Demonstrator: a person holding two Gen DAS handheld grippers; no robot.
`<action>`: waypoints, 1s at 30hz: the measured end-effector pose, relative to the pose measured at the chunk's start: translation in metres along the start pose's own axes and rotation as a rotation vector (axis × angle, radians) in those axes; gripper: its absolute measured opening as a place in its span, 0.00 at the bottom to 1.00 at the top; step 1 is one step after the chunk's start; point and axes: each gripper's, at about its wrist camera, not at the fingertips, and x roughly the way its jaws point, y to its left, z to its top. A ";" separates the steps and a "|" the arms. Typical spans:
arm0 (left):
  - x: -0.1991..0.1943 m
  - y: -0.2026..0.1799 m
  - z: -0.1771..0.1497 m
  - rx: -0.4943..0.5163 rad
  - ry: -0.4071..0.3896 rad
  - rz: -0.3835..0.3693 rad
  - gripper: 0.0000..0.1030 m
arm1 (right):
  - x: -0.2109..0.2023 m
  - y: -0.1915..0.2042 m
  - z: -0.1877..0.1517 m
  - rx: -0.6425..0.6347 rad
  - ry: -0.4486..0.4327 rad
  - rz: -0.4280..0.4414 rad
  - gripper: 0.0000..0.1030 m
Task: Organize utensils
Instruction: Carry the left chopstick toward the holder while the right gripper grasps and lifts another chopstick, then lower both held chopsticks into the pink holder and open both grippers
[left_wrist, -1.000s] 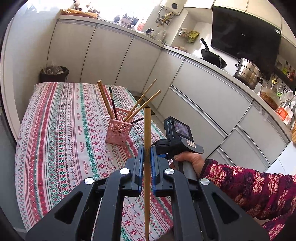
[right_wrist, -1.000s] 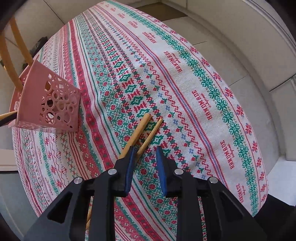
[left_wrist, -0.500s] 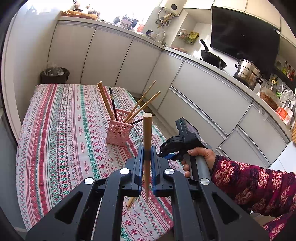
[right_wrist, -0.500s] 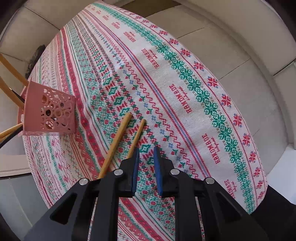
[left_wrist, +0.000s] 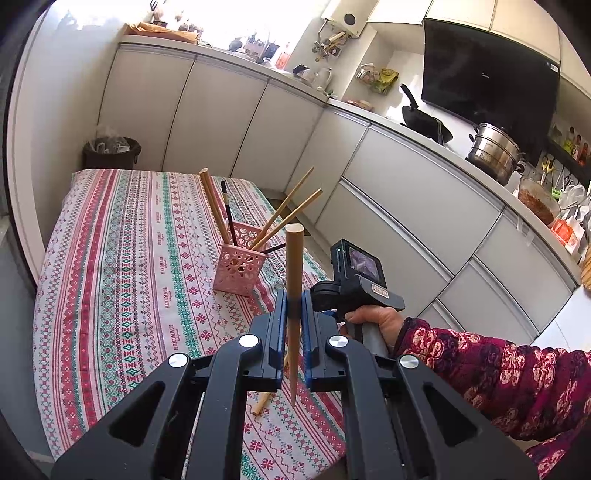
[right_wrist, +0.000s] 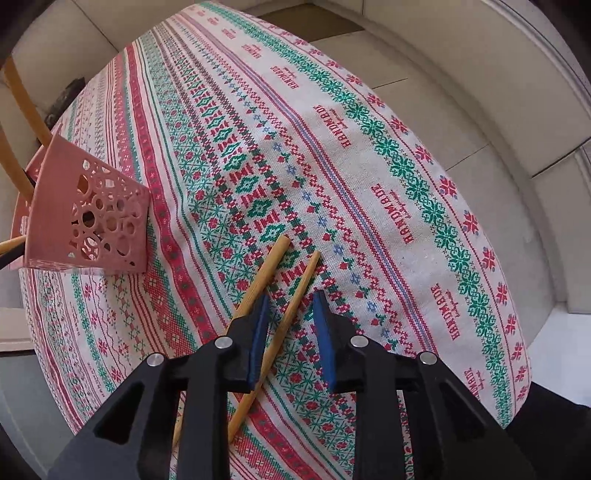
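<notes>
Kitchen backdrop — cabinets and clutter
Beyond the tool: patterned tablecloth (left_wrist: 122, 258), bin (left_wrist: 110, 151) far left, steel pot (left_wrist: 493, 151) right — black wok (left_wrist: 424, 122) beside it.

Free room and obstacles, patterned table (left_wrist: 122, 280):

- Far half, toward the bin-side edge: bare cloth, open to a gripper.
- Left long edge: bare strip, but a pale wall runs close alongside it.
- Pink holder (left_wrist: 240, 266), near the right long edge at mid-length: its chopsticks (left_wrist: 291, 214) fan upward and outward, crowding the air above it, most of all on the cabinet side.
- Near end: two loose chopsticks (right_wrist: 295, 295) lie side by side; the right gripper (right_wrist: 290, 321) stands over them, jaws having just been closing, one stick between them.
- Right long edge: cabinet fronts (left_wrist: 406, 192) beyond a narrow floor gap.
</notes>
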 end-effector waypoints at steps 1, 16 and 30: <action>0.000 0.000 0.000 -0.001 0.001 0.005 0.06 | -0.001 -0.003 -0.003 0.002 -0.012 0.024 0.10; 0.013 -0.001 -0.001 0.019 0.017 0.193 0.06 | -0.033 -0.098 -0.016 0.083 -0.137 0.150 0.06; 0.030 -0.007 -0.004 0.032 0.005 0.315 0.07 | -0.133 -0.120 -0.043 -0.097 -0.557 0.249 0.05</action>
